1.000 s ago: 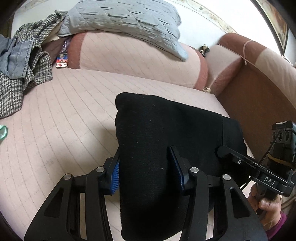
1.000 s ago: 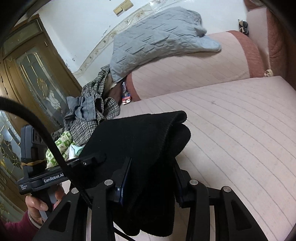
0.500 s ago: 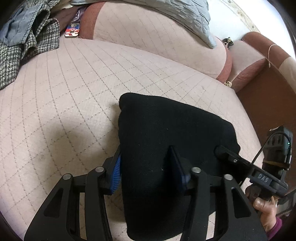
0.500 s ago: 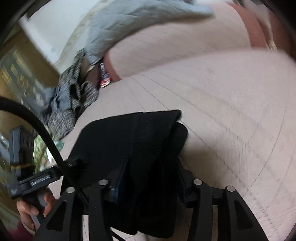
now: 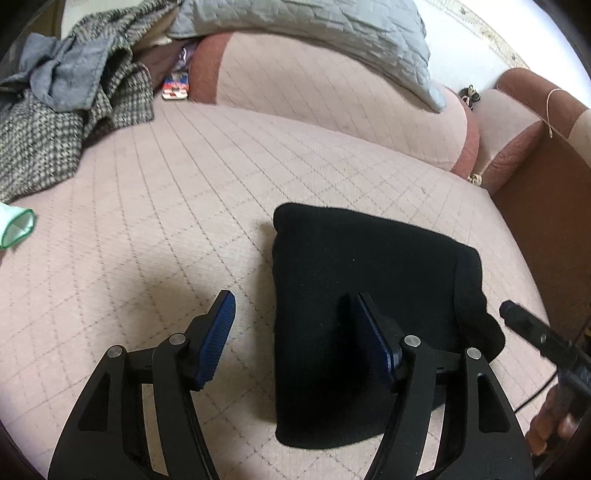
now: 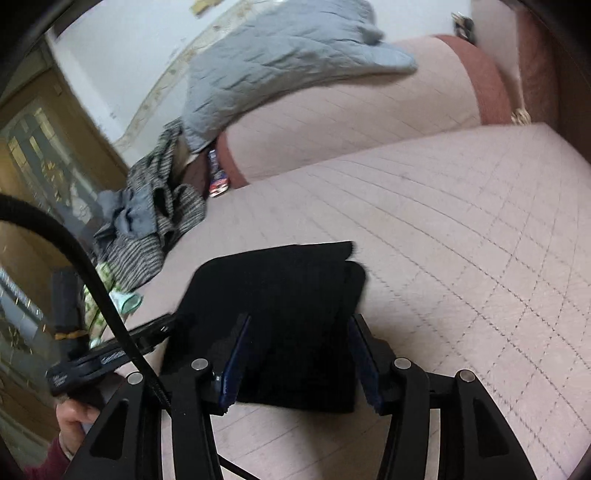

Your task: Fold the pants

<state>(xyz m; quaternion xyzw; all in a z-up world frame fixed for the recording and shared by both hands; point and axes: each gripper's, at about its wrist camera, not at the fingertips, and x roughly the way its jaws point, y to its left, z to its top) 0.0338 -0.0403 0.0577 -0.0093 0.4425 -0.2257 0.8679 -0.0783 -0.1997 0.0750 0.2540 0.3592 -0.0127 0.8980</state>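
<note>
Pants (image 5: 369, 295): folded, near sofa (image 5: 184, 184) right edge | soft, limp; take at thick fold | left gripper (image 5: 295, 332), right gripper (image 6: 299, 354): jaws wide, empty

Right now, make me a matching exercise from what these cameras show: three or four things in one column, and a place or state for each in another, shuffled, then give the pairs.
Things:
1. black pants
2. left gripper
3. grey quilted blanket
4. checked coat

Places or states:
A. draped over the sofa backrest
B. folded, flat on the seat
C. heaped at the seat's far left
D. jaws apart, gripping nothing

Pairs: 1-B, 2-D, 3-A, 4-C
</note>
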